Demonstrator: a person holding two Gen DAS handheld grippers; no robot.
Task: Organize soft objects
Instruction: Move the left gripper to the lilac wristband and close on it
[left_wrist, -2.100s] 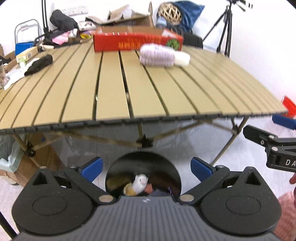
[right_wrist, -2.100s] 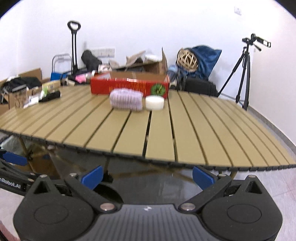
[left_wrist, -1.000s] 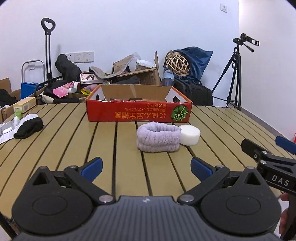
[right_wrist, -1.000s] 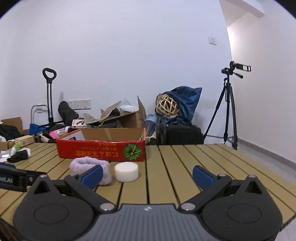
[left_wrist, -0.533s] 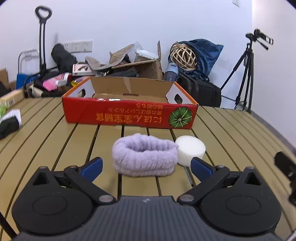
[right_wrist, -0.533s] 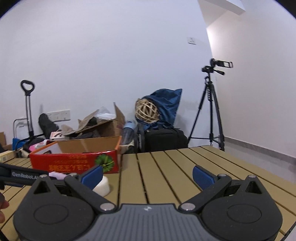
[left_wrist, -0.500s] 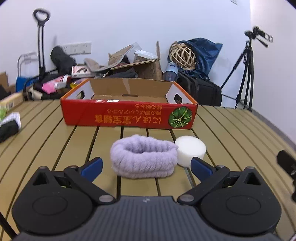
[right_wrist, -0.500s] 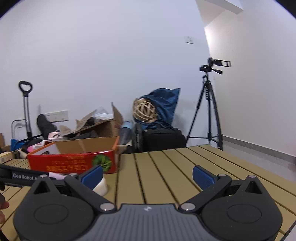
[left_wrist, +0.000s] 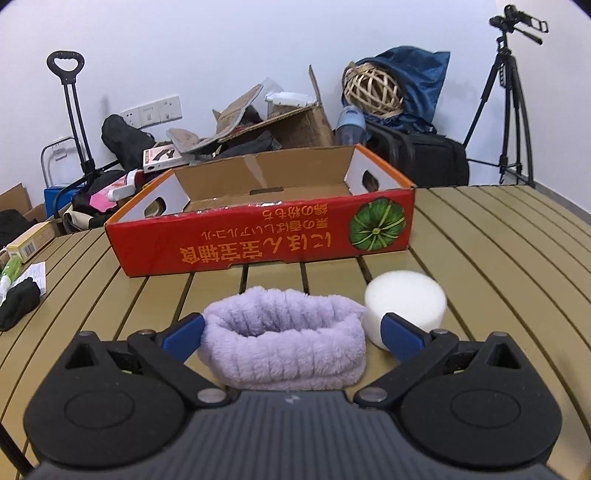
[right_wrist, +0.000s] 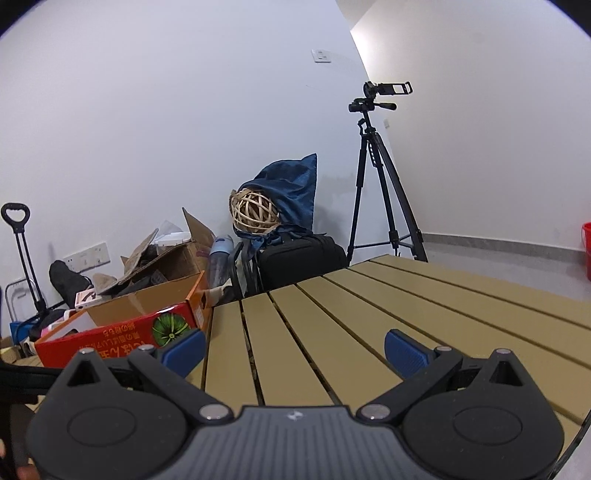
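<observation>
Since the plush band (left_wrist: 282, 341), lying between the left gripper's (left_wrist: 291, 334) wide jaws with the sponge (left_wrist: 406, 302) touching at 2 o'clock, looks light and squashy, pinch across its walls; right gripper (right_wrist: 293, 350) wide, empty.

We see a slatted tan table (left_wrist: 498, 236) before a white wall (right_wrist: 184, 110); beyond the table stand a camera tripod (right_wrist: 380, 177), a black bag (right_wrist: 299, 258), and a wall socket strip (left_wrist: 151, 110).

Left gripper (left_wrist: 291, 334): black ribbed body, two round black discs, silver pivot screws, blue fingertip pads (left_wrist: 183, 336). Right gripper (right_wrist: 293, 350) matches it, with the same blue pads and a small white logo on the ribbing.
</observation>
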